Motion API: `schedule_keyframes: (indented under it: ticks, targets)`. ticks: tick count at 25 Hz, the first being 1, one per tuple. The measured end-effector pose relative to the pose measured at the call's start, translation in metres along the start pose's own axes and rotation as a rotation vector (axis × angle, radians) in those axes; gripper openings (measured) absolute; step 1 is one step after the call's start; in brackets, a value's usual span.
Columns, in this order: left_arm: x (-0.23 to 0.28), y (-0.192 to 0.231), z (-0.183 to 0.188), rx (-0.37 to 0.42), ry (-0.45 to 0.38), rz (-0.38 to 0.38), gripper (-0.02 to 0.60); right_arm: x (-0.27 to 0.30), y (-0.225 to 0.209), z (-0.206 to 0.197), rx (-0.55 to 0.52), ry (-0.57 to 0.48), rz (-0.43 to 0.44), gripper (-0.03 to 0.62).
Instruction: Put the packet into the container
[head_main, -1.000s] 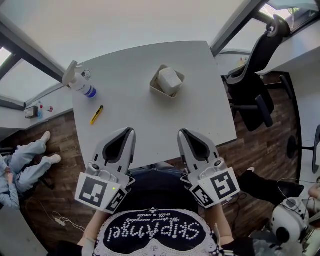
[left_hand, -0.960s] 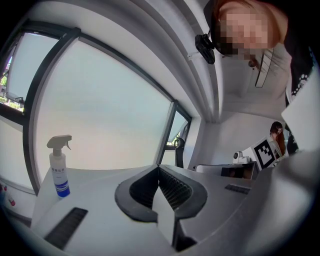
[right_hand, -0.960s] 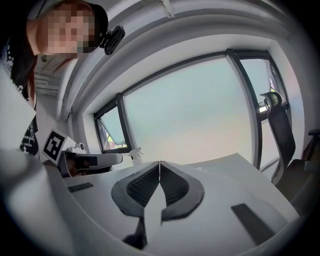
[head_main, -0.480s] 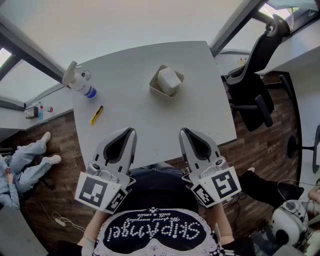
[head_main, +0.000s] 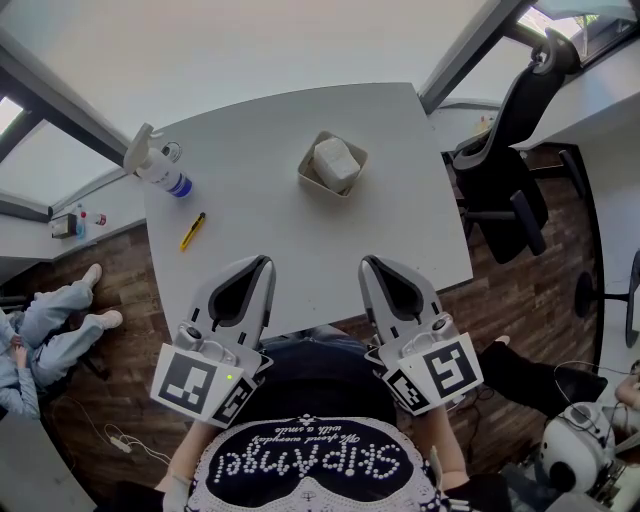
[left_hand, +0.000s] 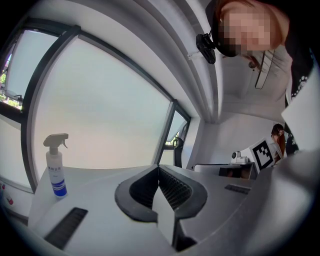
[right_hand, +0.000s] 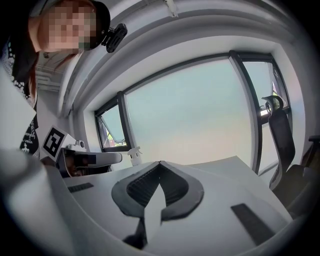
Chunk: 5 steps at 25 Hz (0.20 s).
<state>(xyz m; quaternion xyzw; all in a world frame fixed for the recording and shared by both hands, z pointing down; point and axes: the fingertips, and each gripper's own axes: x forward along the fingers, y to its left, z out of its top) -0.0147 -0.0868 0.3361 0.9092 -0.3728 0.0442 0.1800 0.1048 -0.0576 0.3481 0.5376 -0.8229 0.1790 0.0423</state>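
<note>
A white packet (head_main: 335, 158) lies inside the beige square container (head_main: 308, 178) at the far middle of the grey table (head_main: 260, 210). My left gripper (head_main: 264, 262) and right gripper (head_main: 367, 262) hover side by side over the table's near edge, well short of the container. Both are shut with nothing between their jaws. In the left gripper view the jaws (left_hand: 159, 167) meet at the tip; in the right gripper view the jaws (right_hand: 160, 163) also meet. Neither gripper view shows the container.
A spray bottle (head_main: 155, 165) stands at the table's far left corner, also seen as the spray bottle (left_hand: 56, 167). A yellow utility knife (head_main: 193, 229) lies left of centre. A black office chair (head_main: 510, 150) stands to the right, and a seated person's legs (head_main: 50, 320) show at the left.
</note>
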Motion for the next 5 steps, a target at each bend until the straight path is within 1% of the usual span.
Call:
schedule_keyframes:
  ticks: [5]
  targets:
    - [0.0020,-0.0009,0.0005,0.000,-0.001,0.005,0.008,-0.0011,-0.0040,0.0009,0.001,-0.002,-0.002,0.014]
